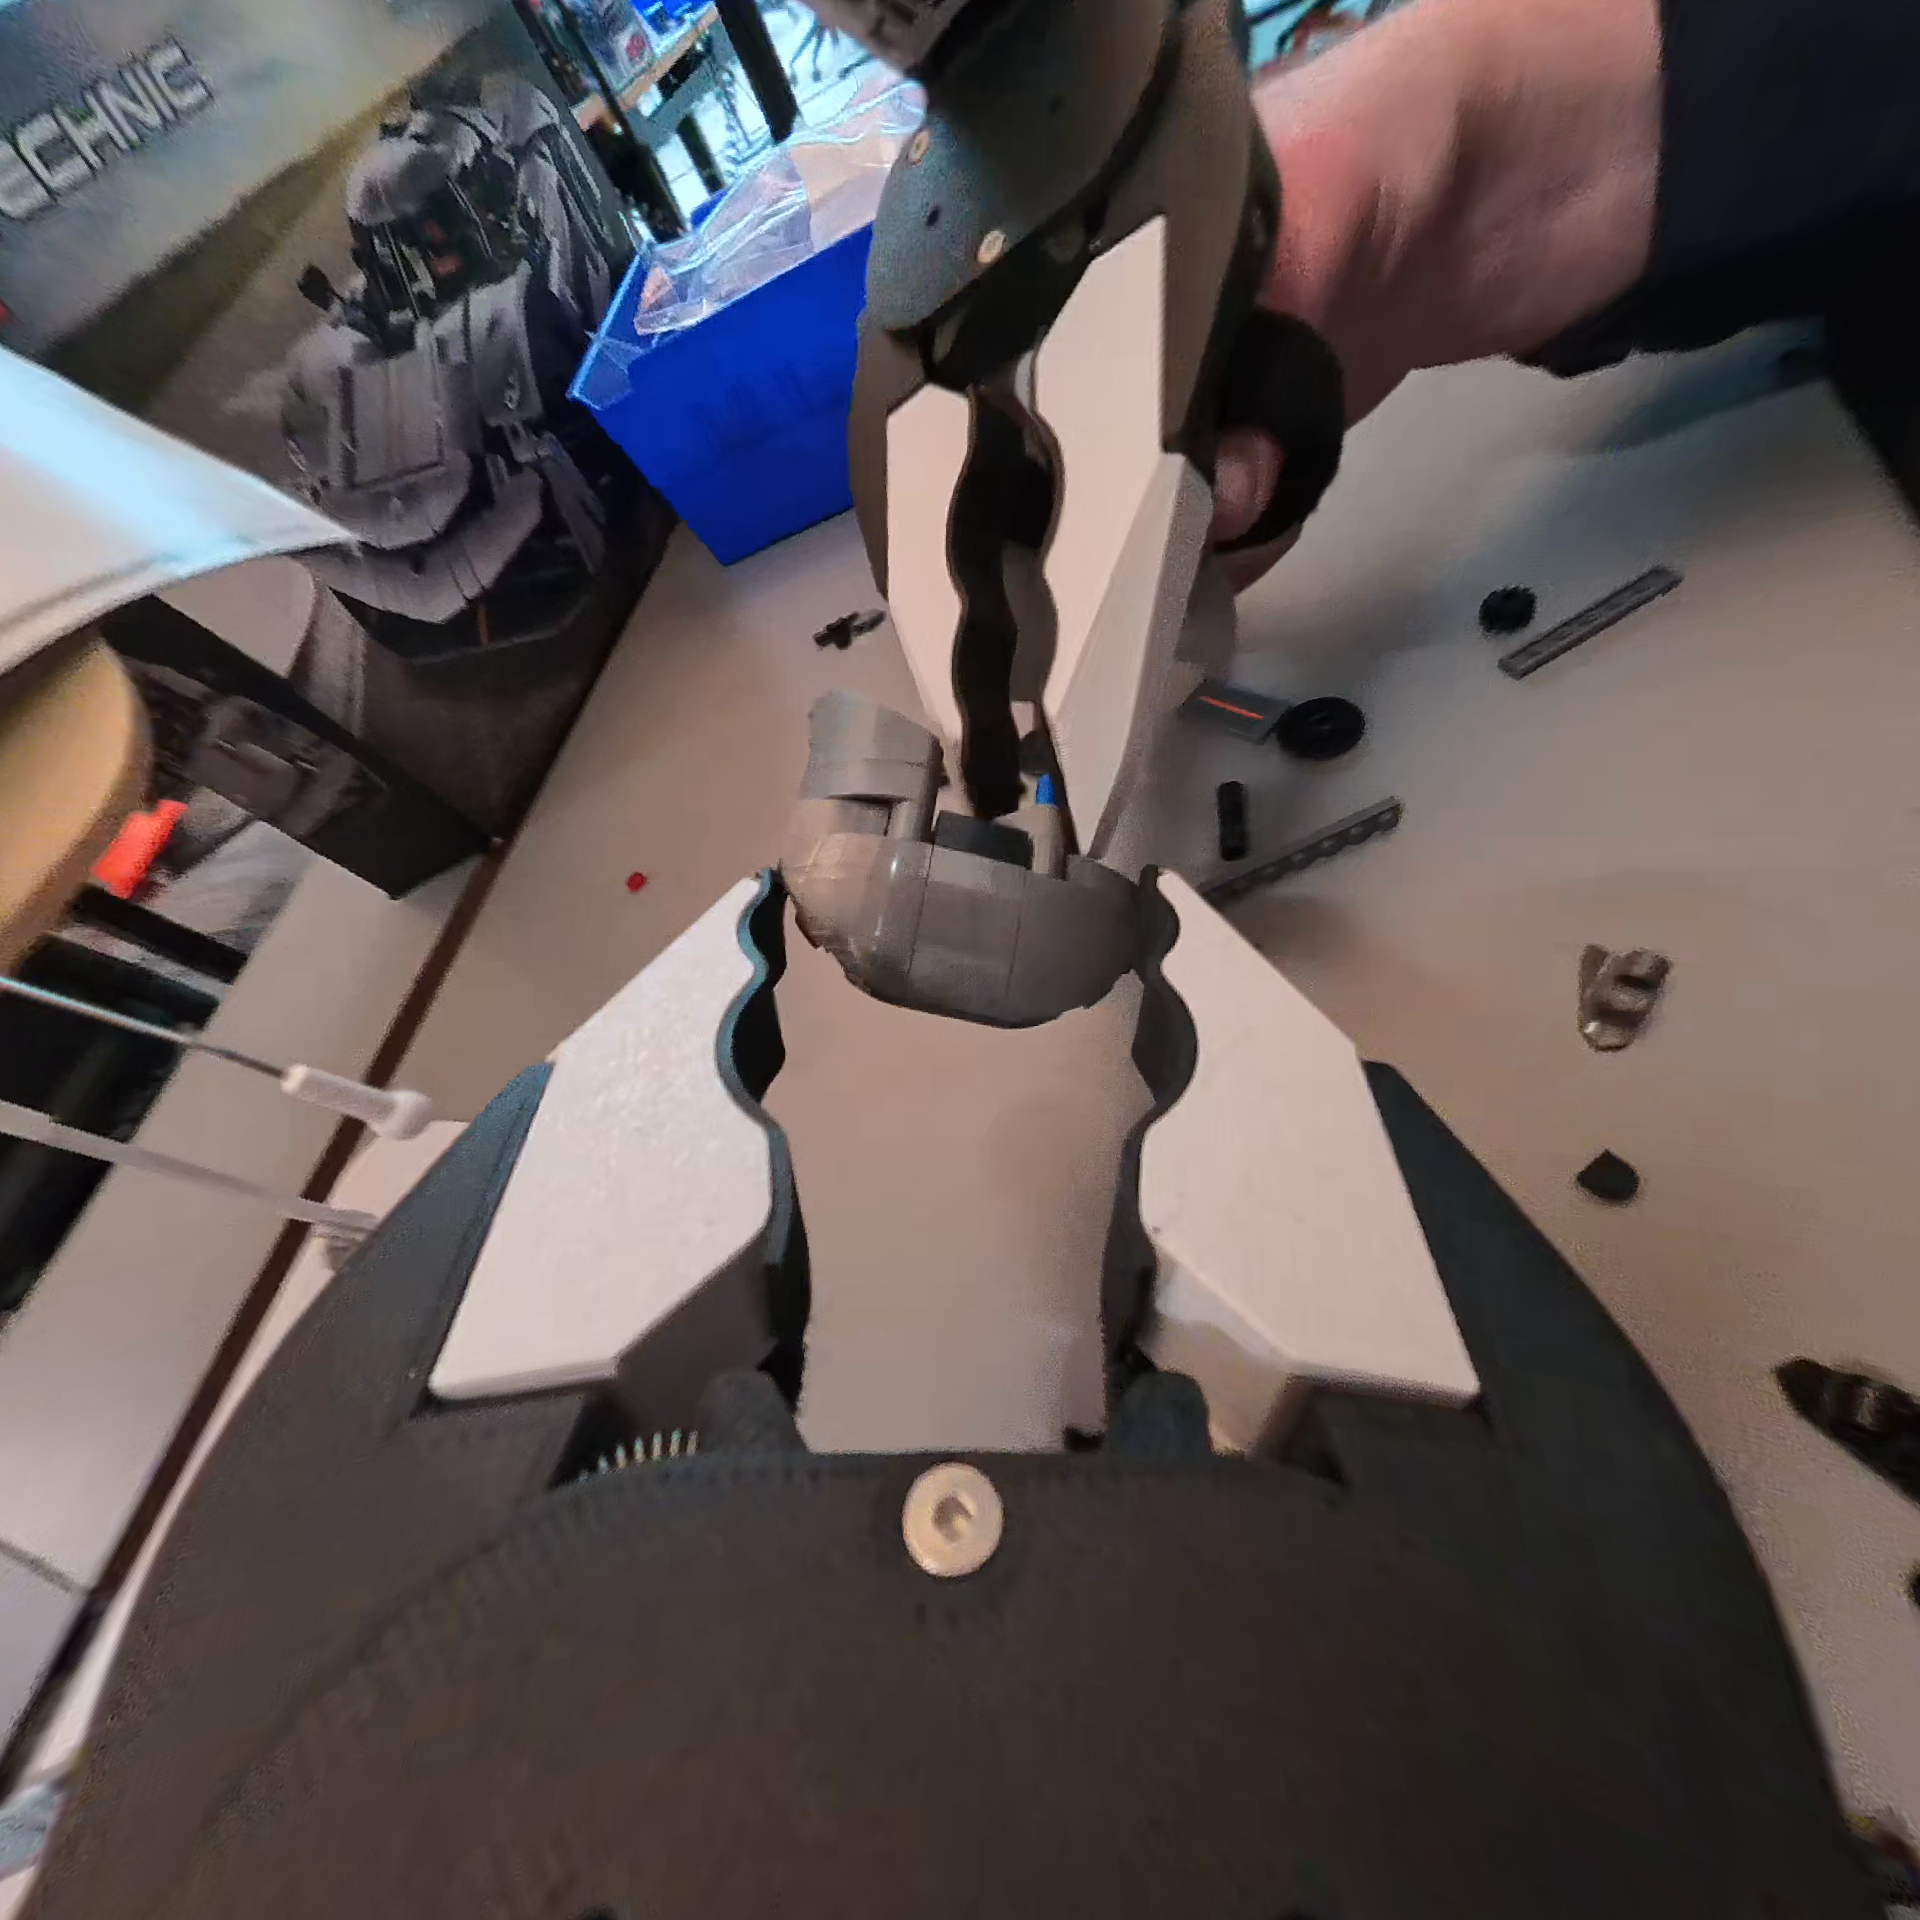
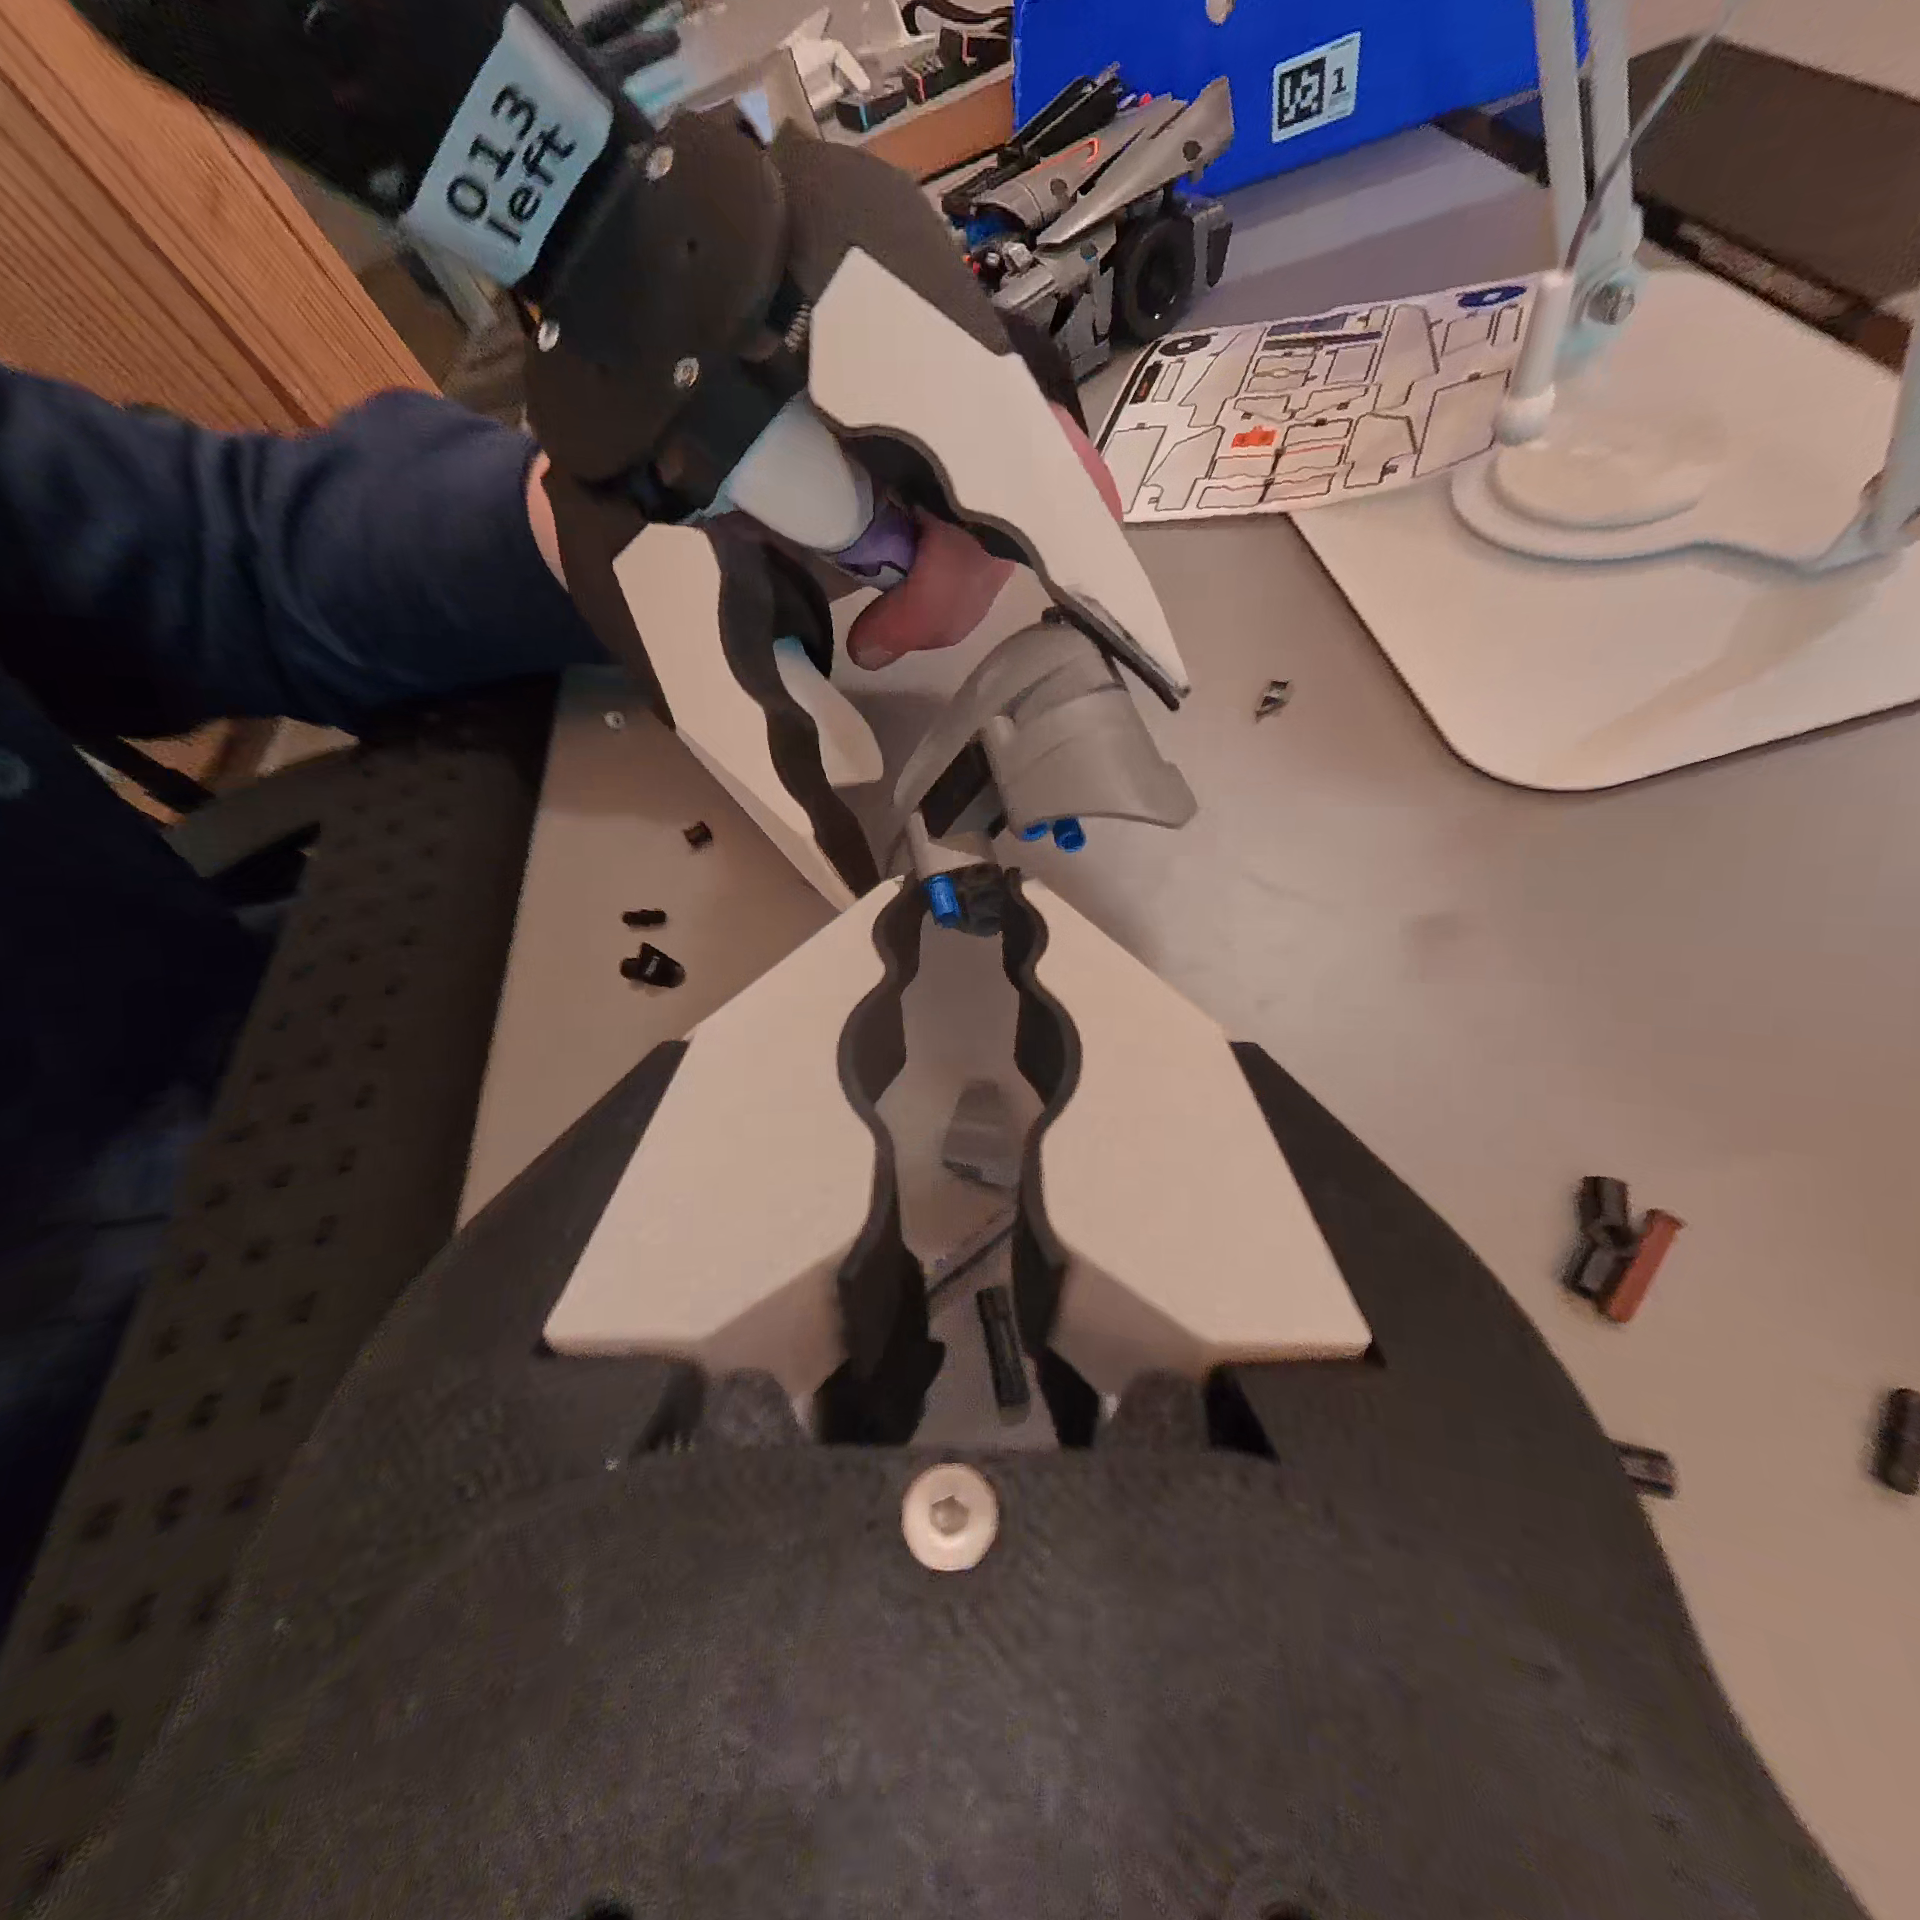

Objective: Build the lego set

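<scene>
Left gripper: fingers spread wide around a curved grey lego assembly, tips pressing its two ends, the piece held clear above the table.

Right gripper: comes in from the opposite side, tips nearly together, pinching a small dark piece with a blue pin at the assembly's underside. In the left wrist view the same gripper points down into the top of the assembly, black pads close.

Hand in a dark sleeve grips the right tool.

Table around: loose parts well apart from one another — black gear, grey beam, black pin, small red stud, a black-and-orange piece.

Farther off: sticker sheet lying flat, a part-built dark vehicle just behind it, white lamp base to the side. Blue bin with clear bags, set box leaning beside it.
</scene>
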{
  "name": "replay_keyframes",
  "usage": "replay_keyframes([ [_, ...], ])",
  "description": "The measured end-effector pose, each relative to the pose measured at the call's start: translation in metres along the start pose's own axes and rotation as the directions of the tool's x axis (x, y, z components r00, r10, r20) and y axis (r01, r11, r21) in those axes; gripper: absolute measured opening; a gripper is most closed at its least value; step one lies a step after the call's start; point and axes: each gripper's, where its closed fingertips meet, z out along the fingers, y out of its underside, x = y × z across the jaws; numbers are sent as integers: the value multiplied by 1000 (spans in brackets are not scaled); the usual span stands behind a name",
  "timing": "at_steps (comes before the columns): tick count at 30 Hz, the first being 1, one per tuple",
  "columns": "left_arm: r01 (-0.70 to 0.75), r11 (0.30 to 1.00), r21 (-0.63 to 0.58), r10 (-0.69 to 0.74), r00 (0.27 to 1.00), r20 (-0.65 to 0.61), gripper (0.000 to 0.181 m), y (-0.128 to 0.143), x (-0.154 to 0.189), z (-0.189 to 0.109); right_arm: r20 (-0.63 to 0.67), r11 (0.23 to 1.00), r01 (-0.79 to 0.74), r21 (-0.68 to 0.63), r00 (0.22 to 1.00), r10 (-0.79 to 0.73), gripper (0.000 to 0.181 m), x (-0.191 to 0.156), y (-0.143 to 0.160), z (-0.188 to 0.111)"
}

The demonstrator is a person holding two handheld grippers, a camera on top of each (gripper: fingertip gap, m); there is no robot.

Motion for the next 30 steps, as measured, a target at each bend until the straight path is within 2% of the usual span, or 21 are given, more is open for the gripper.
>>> replay_keyframes([
  [4,-147,988,-55,151,986,70,66,1,0,2,54,991,-134,-6,989,134,13,0,5,1],
  [9,-225,972,-67,232,965,119,66,-1,-3,1,119,969,-247,10,962,244,13,-1,4,0],
  [12,-242,967,-78,251,959,131,66,-2,-3,1,111,976,-217,21,971,213,13,0,3,-1],
  [16,-113,994,-9,113,987,118,66,-5,-10,-2,44,991,-120,58,992,118,19,5,-4,-4],
  [20,66,995,71,-71,995,68,65,-7,-15,-3,73,993,-92,79,994,86,18,0,-8,-3],
  [22,124,990,75,-127,991,48,66,-3,-17,-2,72,992,-98,76,993,93,17,1,-7,-3],
  [30,206,972,117,-210,977,29,65,-5,-20,0,78,986,-126,112,990,117,11,4,-11,-7],
])
